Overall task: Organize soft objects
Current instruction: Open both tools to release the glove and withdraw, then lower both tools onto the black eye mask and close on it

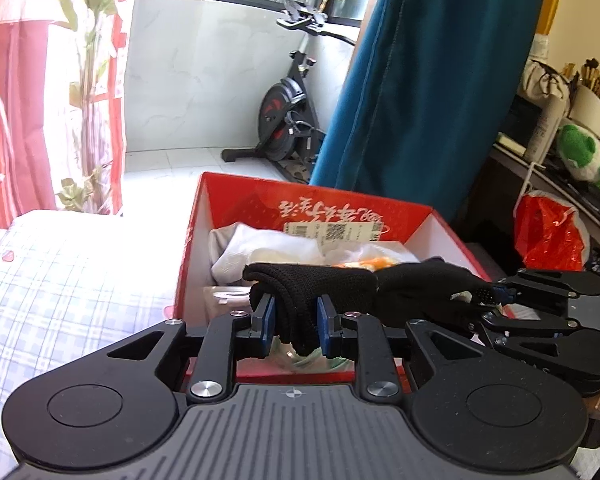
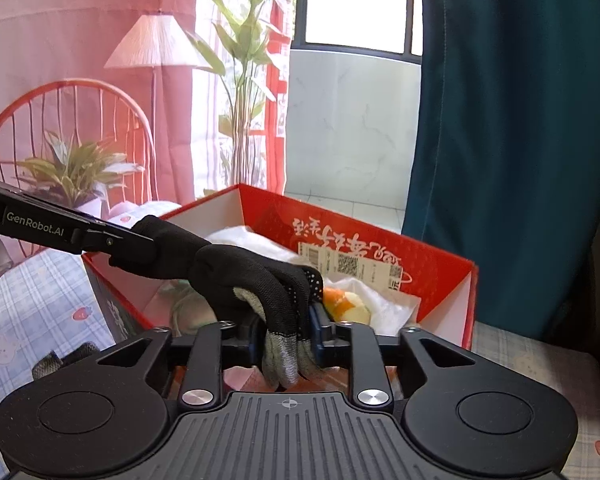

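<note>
A black knit glove (image 1: pixel 340 280) stretches between both grippers above an open red cardboard box (image 1: pixel 320 208). My left gripper (image 1: pixel 296 316) is shut on the cuff end, with the fabric bunched between its blue pads. At the right edge of the left wrist view, my right gripper (image 1: pixel 492 308) holds the other end. In the right wrist view my right gripper (image 2: pixel 288 332) is shut on the glove (image 2: pixel 240 276) at its grey-tipped fingers, and my left gripper (image 2: pixel 140 244) reaches in from the left. Inside the box (image 2: pixel 440 256) lie a white cloth (image 1: pixel 268 244) and an orange-and-white soft thing (image 2: pixel 346 304).
The box stands on a bed with a blue checked sheet (image 1: pixel 60 280). A second grey-black glove (image 2: pixel 60 360) lies on the sheet to the left. A teal curtain (image 1: pixel 420 80), an exercise bike (image 1: pixel 288 120), a red plastic bag (image 1: pixel 548 236) and a cluttered shelf with a green plush (image 1: pixel 580 156) stand behind.
</note>
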Available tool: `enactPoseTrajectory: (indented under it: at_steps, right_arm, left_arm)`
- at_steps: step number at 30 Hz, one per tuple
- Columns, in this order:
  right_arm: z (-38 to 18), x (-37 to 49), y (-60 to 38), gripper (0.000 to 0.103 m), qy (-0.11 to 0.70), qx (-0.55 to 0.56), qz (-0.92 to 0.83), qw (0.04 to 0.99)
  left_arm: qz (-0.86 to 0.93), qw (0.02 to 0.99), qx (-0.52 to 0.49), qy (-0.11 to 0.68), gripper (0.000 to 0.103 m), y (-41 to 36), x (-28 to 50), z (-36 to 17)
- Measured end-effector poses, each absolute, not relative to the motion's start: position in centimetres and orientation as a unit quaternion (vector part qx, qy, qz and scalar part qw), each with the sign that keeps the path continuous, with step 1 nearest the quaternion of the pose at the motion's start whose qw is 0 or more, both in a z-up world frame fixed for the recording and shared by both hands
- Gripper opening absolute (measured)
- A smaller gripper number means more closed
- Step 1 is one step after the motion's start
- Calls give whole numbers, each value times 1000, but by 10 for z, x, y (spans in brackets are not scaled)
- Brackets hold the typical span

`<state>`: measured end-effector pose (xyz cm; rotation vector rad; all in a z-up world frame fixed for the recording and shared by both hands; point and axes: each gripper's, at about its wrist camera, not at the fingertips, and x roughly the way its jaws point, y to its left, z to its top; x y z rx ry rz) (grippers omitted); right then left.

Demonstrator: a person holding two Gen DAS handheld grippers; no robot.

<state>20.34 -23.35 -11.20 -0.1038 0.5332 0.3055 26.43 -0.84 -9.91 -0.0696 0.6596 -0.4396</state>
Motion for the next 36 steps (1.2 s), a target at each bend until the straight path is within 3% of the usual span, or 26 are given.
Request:
enactPoseTrajectory:
  at_steps: [4, 12, 24, 36]
  right_arm:
    - [-116, 194, -230, 50, 258, -72, 140, 953]
    - [-113, 172, -232, 64, 236, -70, 129, 961]
    - [-129, 117, -229, 64, 214, -22, 108, 971]
    - [-185, 98, -205, 61, 252, -3, 102, 962]
  left_arm:
    - [-209, 925, -32, 315, 52, -4, 258, -99]
    - [-198, 933, -15, 299, 72, 2, 239, -93]
    - [-202, 927, 2, 316, 73, 25, 199, -114]
    - [-163, 910, -9, 380, 73, 25, 207, -184]
